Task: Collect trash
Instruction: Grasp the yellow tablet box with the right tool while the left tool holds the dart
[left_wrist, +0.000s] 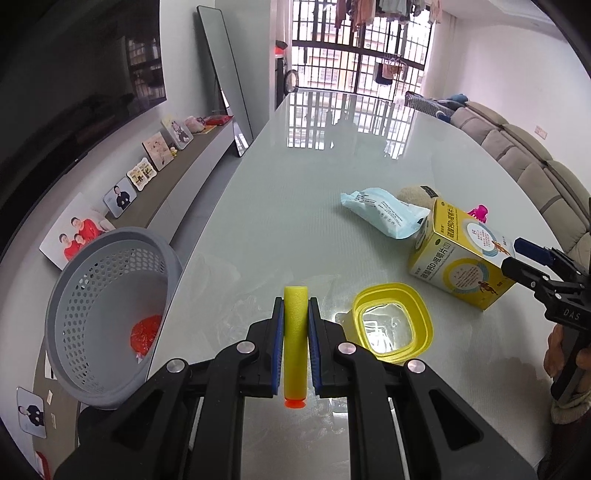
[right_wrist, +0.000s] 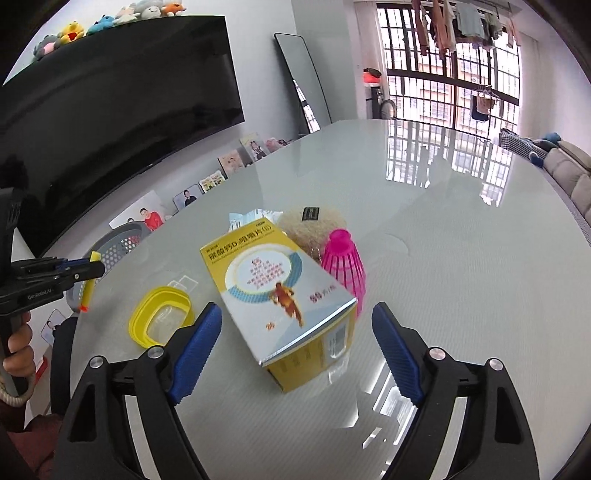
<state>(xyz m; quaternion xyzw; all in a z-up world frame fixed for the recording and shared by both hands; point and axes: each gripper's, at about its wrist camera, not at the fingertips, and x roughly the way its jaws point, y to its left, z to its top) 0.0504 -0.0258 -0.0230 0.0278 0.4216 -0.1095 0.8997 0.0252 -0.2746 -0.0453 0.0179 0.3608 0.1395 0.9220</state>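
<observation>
My left gripper (left_wrist: 295, 306) is shut on a yellow foam dart (left_wrist: 295, 339) with an orange tip, held over the white table's (left_wrist: 295, 184) left part. To its left, beyond the table edge, stands a grey perforated basket (left_wrist: 92, 280) with an orange item (left_wrist: 146, 334) inside. My right gripper (right_wrist: 297, 325) stands open, its blue pads either side of the near end of a yellow medicine box (right_wrist: 273, 288) and clear of it. The right wrist view also shows the left gripper (right_wrist: 92, 267) with the dart (right_wrist: 90, 284) near the basket (right_wrist: 118, 247).
A yellow-rimmed clear lid (left_wrist: 391, 325) lies just right of the dart. Behind the box lie a light blue packet (left_wrist: 384, 214), a beige plush item (right_wrist: 310, 225) and a pink plastic shuttlecock (right_wrist: 345, 262). A sofa (left_wrist: 524, 158) runs along the right; photo frames line a low shelf on the left.
</observation>
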